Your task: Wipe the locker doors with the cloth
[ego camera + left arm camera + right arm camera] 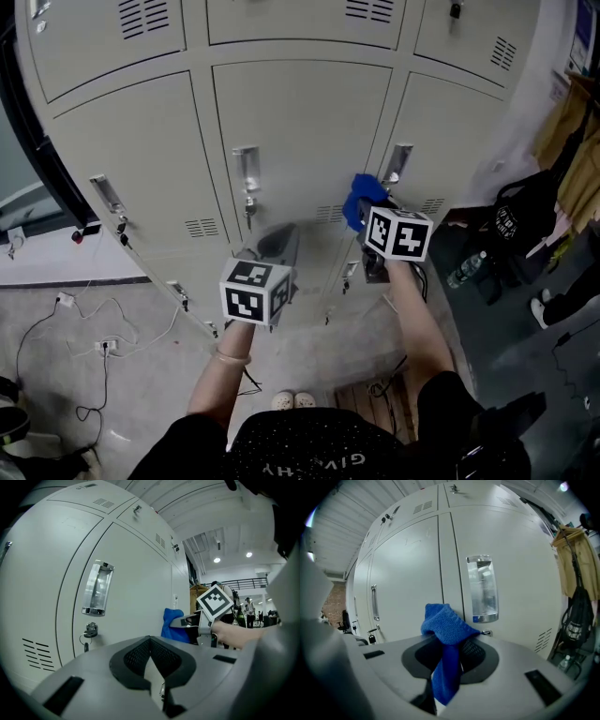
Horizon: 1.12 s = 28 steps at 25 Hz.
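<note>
Left gripper [150, 643]: held out in front of the middle door, lower than the other one. Its fingers are pressed together with nothing between them.
Right gripper [449, 651]: raised a little higher and to the right, fingers clamped on the cloth.
Cloth [446, 623]: blue and bunched. One fold humps up over the fingertips and a tail hangs down between the fingers. It sits close to the seam between the middle and right doors, just beside the right door's handle. I cannot tell whether it actually touches the metal.
Locker doors [300, 122]: pale grey metal, all shut, in at least two rows, with the grippers working along the lower row.
Handle [246, 169]: a shiny recessed pull on the middle door, upright. A matching one [397, 164] sits on the right door.
Key [89, 631]: in the lock just under the middle handle, with a ring hanging from it.
Vent slots [201, 227]: short louvres low on the left door.
Floor [141, 394]: grey concrete, with loose cables [103, 347] trailing at the left.
Far right: a water bottle [466, 269] lies on dark flooring, near a black bag [520, 220].
</note>
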Motion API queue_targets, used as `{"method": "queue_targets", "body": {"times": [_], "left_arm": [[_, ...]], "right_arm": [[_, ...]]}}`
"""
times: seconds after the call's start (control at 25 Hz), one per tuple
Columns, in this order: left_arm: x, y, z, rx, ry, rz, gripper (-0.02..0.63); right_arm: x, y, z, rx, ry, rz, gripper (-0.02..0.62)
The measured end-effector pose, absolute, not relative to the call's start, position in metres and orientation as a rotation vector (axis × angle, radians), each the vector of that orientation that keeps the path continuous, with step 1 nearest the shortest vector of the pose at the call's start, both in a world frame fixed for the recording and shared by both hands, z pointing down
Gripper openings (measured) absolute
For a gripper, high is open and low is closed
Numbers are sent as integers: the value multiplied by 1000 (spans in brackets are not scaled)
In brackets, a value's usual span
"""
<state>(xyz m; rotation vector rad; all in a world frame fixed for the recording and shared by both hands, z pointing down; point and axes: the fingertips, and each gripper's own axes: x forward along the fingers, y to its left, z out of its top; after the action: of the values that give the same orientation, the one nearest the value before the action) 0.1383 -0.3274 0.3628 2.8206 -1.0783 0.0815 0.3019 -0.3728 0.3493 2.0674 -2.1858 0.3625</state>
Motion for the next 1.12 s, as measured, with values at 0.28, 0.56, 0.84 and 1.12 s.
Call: {"method": "queue_targets", "body": {"times": [0.28,0.56,0.84,1.12], "left_arm": [[142,-327,361,2814,-1074,60,6],[137,-326,369,2792,-1094,57,6],[93,-330,392,2713,-1202,100,6],[38,-328,405,2620,-1347,123,6]], "right_arm": [[305,-371,350,2096,-2148,342,86],[267,-359,363,2046,-2225,333,86],[172,-357,392,1804,-2390,337,86],[91,-374,424,1611,-2471,397,86]]}}
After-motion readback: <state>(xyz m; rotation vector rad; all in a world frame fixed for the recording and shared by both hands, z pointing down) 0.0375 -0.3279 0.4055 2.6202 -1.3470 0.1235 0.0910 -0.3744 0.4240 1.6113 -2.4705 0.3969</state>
